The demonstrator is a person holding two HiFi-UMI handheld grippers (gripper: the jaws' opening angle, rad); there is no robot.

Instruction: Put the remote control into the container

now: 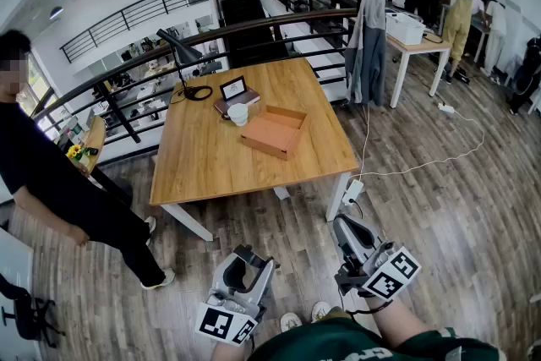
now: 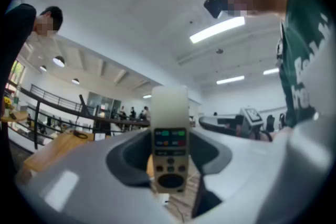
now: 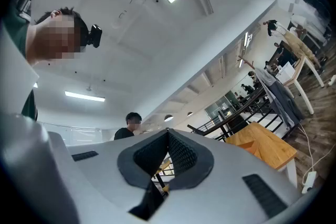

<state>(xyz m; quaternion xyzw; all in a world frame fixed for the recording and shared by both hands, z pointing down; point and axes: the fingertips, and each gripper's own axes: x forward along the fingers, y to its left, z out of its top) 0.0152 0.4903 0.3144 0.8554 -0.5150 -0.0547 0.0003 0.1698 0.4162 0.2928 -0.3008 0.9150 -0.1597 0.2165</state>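
Down at the near edge of the head view, two tongs are held over the wooden plank floor, well short of the worktop. Left tongs [image 1: 248,256] point level, and their own view shows them clamped on one slim cream plastic remote control with coloured buttons [image 2: 169,139]. It stands between the two dark pads with its pale blank end sticking out past the tips and the button face turned to the camera, the jaws spread fairly wide to take it. Right tongs [image 1: 347,226] tilt a little upward; in the right gripper view the two ribbed pads meet at a point, with nothing between them.

One light wooden worktop on white legs [image 1: 203,161] stands ahead, and everything on it is well apart from the remote control. One shallow orange-brown cardboard container [image 1: 262,141] lies open and empty toward its right side. Just beside the far left corner of the container sits one white cup [image 1: 238,114]. Behind the cup one small black-framed picture [image 1: 233,88] stands propped on a dark flat book. At the far left corner are one black desk lamp [image 1: 180,52] and one coil of black cable [image 1: 198,92].

One person in black clothes [image 1: 51,182] stands on the floor to the left of the worktop. One white power strip [image 1: 352,193] lies on the floor by the near right leg, and a white cord trails away from it. One grey coat [image 1: 367,38] hangs on a stand by the railing
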